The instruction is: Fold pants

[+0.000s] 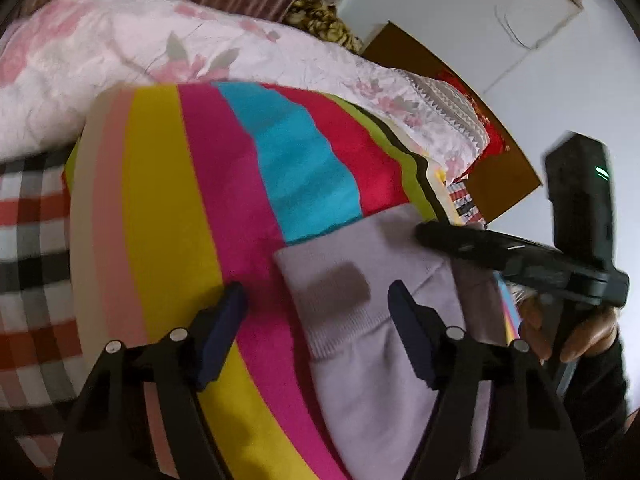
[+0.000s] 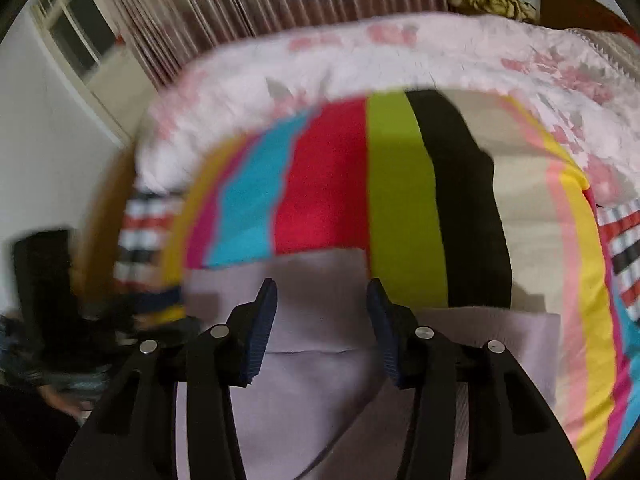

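Lilac pants [image 1: 360, 380] lie folded on a bright striped sheet [image 1: 160, 200], with a ribbed band across their near part. My left gripper [image 1: 318, 294] hovers open over the band's left edge, one finger above the sheet and the other above the pants, touching nothing. My right gripper [image 1: 428, 236] reaches in from the right at the pants' far corner, held by a hand [image 1: 576, 336]. In the right wrist view the right gripper [image 2: 321, 288] stands half closed with the pants [image 2: 312, 400] filling the gap between its pads. Blur hides whether they pinch the cloth.
A pink floral quilt [image 1: 120, 48] is heaped along the far side of the bed, and a plaid blanket [image 1: 28, 260] lies at the left. The brown bed frame [image 1: 500, 184] and a white wall close off the right. Striped curtains [image 2: 240, 0] hang behind.
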Tool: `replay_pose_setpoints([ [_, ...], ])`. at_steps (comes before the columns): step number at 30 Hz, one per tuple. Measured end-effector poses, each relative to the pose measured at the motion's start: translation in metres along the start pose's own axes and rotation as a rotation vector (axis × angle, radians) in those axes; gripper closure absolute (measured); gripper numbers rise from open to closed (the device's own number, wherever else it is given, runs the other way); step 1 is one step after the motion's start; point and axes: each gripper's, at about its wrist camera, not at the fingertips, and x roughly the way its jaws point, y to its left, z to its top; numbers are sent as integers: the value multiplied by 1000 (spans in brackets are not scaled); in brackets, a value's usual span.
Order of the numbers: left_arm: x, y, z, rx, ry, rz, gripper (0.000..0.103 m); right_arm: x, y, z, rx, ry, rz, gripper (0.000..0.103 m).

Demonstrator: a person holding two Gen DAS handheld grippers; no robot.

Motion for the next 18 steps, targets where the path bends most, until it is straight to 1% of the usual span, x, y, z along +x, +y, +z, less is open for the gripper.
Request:
replay_pose_setpoints([
  [1, 2, -2, -1, 31, -8, 13, 31, 8, -4, -1, -1, 15, -10, 62],
  [2, 7, -4, -3, 54, -13, 25, 33, 7, -5, -3, 2, 3, 2, 62],
  [3, 9, -5, -3, 70, -16, 35, 36, 7, -5, -6, 8, -6, 9, 66],
  [4, 11, -7, -3, 86, -21, 47, 38, 5, -8, -10, 25, -17, 14, 68],
  [5, 11, -7, -3, 96, -28, 52, 46, 3, -11, -14, 39, -26, 25, 71],
  [6, 12, -8, -2, 112, -30, 60, 64, 3, -14, -15, 42, -31, 27, 78],
  [7, 14, -8, -1, 127, -27, 59, 70, 3, -16, -16, 42, -38, 21, 82],
  [9, 15, -8, 0, 147, -16, 41, 85, 3, -15, -17, 37, -51, 18, 85],
  [11, 12, -9, 0, 173, -23, 34, 97, 2, -5, -17, 0, -71, -21, 89],
  [14, -9, -12, 3, 174, -74, 6, 98, -8, 7, -15, -15, -123, -44, 91],
  [16, -18, -14, 5, 176, -105, 22, 99, -15, 13, -12, -18, -158, -32, 92],
  [18, -17, -13, 8, 175, -111, 48, 98, -12, 16, -6, -24, -154, -41, 92],
])
